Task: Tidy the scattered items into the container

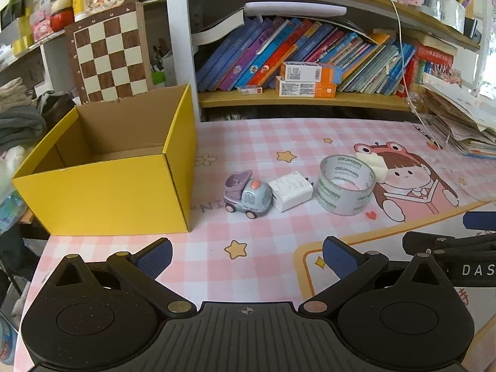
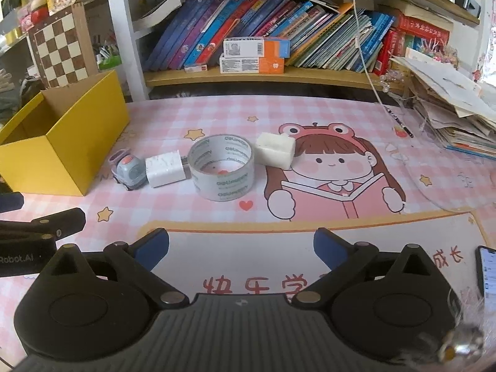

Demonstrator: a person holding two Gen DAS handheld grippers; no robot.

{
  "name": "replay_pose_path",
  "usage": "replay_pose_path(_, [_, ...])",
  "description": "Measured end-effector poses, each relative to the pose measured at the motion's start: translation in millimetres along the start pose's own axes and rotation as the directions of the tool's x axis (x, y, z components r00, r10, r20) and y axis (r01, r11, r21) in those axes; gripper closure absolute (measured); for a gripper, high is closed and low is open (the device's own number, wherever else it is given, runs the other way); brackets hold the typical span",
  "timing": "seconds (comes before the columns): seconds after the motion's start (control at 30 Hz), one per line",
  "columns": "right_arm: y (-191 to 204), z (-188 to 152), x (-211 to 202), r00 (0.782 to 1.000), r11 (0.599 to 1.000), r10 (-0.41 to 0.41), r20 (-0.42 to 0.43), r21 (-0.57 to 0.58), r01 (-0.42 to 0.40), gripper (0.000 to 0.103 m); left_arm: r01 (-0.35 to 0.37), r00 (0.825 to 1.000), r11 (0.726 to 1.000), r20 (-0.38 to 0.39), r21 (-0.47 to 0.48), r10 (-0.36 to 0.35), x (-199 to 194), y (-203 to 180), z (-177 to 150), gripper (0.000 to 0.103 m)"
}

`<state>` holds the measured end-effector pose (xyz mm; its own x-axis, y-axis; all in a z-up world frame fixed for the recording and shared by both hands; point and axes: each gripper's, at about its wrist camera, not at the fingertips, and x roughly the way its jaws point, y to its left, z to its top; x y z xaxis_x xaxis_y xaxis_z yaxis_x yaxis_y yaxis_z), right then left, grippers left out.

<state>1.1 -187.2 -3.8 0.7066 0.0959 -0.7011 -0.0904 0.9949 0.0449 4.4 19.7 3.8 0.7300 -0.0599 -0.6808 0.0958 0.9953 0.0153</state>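
Note:
An open yellow cardboard box (image 1: 105, 192) stands at the left of the pink checked mat; it also shows in the right wrist view (image 2: 62, 142). Right of it lie a small grey toy truck (image 1: 248, 197) (image 2: 128, 170), a white charger plug (image 1: 290, 190) (image 2: 164, 169), a clear tape roll (image 1: 345, 184) (image 2: 221, 167) and a white foam block (image 2: 275, 149), partly hidden behind the tape in the left wrist view (image 1: 376, 164). My left gripper (image 1: 246, 255) is open and empty, in front of the truck. My right gripper (image 2: 241, 246) is open and empty, in front of the tape.
A bookshelf (image 1: 297, 99) full of books runs along the back. A chessboard (image 1: 108, 55) leans behind the box. A stack of papers (image 2: 449, 117) sits at the right. A phone (image 2: 486, 276) lies at the near right edge.

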Motion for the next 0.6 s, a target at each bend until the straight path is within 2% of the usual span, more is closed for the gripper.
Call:
replay_pose_path(0.17, [5, -2, -6, 1.0, 1.0, -0.026, 0.01, 0.012, 0.026, 0.002, 0.036, 0.999, 0.999, -0.019, -0.023, -0.036, 2, 8, 2, 0.0])
replay_pose_path(0.4, [11, -6, -7, 0.999, 0.997, -0.047, -0.024, 0.068, 0.049, 0.003, 0.064, 0.996, 0.997, -0.054, -0.032, -0.066, 8, 20, 1, 0.0])
replay_pose_path(0.6, [25, -8, -12, 0.997, 0.995, -0.077, -0.004, 0.07, 0.077, 0.004, 0.11, 0.991, 0.994, -0.071, -0.025, -0.112, 10, 29, -3, 0.0])
